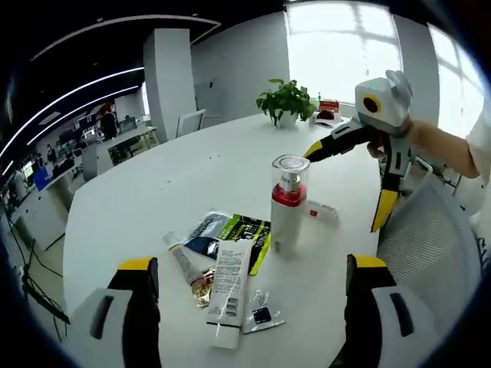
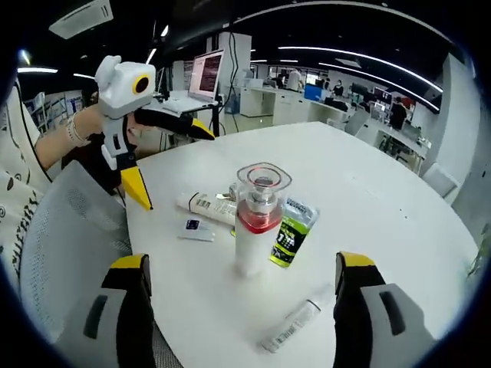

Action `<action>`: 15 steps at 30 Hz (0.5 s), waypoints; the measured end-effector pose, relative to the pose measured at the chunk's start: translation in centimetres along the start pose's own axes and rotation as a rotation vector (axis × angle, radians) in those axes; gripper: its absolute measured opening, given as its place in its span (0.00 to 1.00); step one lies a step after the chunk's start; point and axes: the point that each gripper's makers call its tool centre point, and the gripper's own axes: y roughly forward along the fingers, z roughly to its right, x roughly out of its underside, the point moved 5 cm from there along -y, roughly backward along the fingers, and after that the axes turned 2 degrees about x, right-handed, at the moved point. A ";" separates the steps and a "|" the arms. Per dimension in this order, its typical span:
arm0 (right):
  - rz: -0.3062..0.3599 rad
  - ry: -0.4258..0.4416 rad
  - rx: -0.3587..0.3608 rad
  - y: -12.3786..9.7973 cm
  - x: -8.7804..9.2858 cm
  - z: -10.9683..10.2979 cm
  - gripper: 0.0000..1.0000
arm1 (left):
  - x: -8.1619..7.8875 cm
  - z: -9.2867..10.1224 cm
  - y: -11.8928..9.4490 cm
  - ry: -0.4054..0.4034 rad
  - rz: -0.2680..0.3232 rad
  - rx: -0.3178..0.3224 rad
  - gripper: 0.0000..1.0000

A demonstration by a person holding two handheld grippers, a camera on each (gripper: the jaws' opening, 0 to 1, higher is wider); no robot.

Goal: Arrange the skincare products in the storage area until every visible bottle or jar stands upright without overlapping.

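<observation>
Left gripper (image 1: pixel 249 268) is held low over the round white bench (image 1: pixel 153 184), its two yellow-tipped fingers (image 1: pixel 138 268) wide apart with nothing between them. Ahead of the gap, standing upright, is the white pump bottle with a red collar and clear cap (image 1: pixel 288 201) — slightly toward the right finger. Closer in, lying flat between the fingers, is a white squeeze tube with printed text (image 1: pixel 229 291), its foot nearest the fingertips; just beside it toward the left finger lies a thin tube with a gold end (image 1: pixel 188 270), and toward the right finger a small clear sachet with a dark square (image 1: pixel 261 313). A dark and green flat sachet (image 1: pixel 230 232) lies between the white tube and the bottle, its edge touching the tube's far end. Beyond the bottle a small white tube with red print (image 1: pixel 322 209) lies flat. The right gripper (image 1: pixel 349 184) hovers beyond the right finger, held by a hand (image 1: pixel 380 142), fingers spread and empty. In the right gripper view the same gripper's fingers (image 2: pixel 130 276) stand wide apart; the pump bottle (image 2: pixel 257 218) stands upright ahead of the gap, the green sachet (image 2: pixel 290 234) just beside it, and a small white tube (image 2: pixel 290 326) lies nearer the right finger. A potted green plant (image 1: pixel 286 100) sits far across the bench.
</observation>
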 end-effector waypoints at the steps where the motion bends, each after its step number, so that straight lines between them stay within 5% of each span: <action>1: 0.005 0.001 0.002 -0.2 -0.1 -0.3 0.99 | 0.1 0.1 -0.2 -0.004 -0.002 -0.001 0.99; 15: 0.059 -0.021 0.068 -2.3 -1.2 -2.6 1.00 | 0.4 1.2 -2.8 -0.024 0.038 -0.020 0.99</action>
